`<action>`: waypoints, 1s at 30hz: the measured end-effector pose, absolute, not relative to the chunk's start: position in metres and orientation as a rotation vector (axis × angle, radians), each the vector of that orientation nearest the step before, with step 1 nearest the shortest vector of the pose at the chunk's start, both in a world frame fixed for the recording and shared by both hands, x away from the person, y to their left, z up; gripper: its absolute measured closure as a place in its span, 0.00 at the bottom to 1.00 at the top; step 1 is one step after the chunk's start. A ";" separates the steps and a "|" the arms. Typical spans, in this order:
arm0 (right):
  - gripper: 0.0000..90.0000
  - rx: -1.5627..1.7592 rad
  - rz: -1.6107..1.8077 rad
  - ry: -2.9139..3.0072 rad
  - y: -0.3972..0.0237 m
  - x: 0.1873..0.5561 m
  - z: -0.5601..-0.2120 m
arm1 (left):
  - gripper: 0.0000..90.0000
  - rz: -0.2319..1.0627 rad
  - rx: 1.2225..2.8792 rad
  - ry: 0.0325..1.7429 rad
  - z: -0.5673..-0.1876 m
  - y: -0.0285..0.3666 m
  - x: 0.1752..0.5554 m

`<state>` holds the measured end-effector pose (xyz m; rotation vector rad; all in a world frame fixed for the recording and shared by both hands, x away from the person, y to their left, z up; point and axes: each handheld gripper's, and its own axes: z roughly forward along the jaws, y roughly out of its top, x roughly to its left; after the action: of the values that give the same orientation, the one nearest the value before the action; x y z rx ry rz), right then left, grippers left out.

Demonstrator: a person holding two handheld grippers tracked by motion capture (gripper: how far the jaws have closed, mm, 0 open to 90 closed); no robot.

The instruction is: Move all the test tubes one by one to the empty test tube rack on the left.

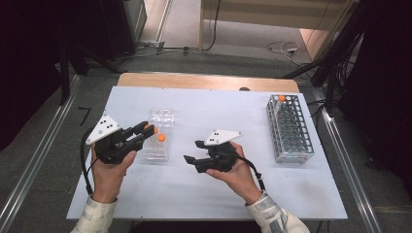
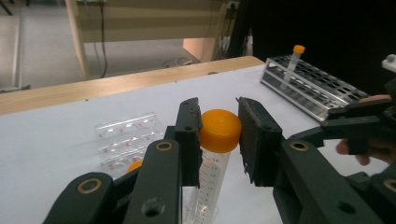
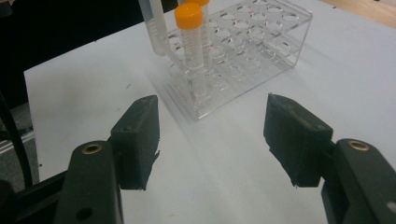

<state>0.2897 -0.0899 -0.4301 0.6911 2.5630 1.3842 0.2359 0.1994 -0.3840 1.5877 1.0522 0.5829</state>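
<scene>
left gripper (image 2: 219, 135) clamped on tube (image 2: 212, 158) at its orange cap, lifted over clear rack (image 1: 159, 136) | right gripper (image 3: 212, 140) jaws apart, nothing between, over table (image 1: 194, 189) | metal rack (image 1: 290, 128) far right

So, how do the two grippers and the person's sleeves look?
Both the left gripper and the right gripper are black, with two flat rectangular jaws and brass-coloured pivot pins. Each carries a grey three-cornered plate and trails a black cable. The sleeves are pale with a faint pattern.

Bare bench (image 1: 204, 104) spans the frame's middle. A clear rack (image 1: 159, 133) blocks centre-left; a metal rack (image 1: 290, 128) blocks right.
</scene>
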 end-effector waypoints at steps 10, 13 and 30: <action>0.39 0.704 1.385 2.555 -0.093 0.291 -0.429 | 0.78 0.626 1.558 1.061 -0.389 0.201 0.241; 0.39 0.703 1.387 2.551 -0.095 0.291 -0.429 | 0.78 0.646 1.555 1.061 -0.392 0.201 0.243; 0.34 0.715 1.378 2.552 -0.096 0.293 -0.431 | 0.78 0.644 1.627 1.110 -0.421 0.194 0.254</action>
<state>0.2929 -0.0958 -0.4307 0.7148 2.5519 1.3777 0.2542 0.1943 -0.4211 1.6270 1.1099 0.6439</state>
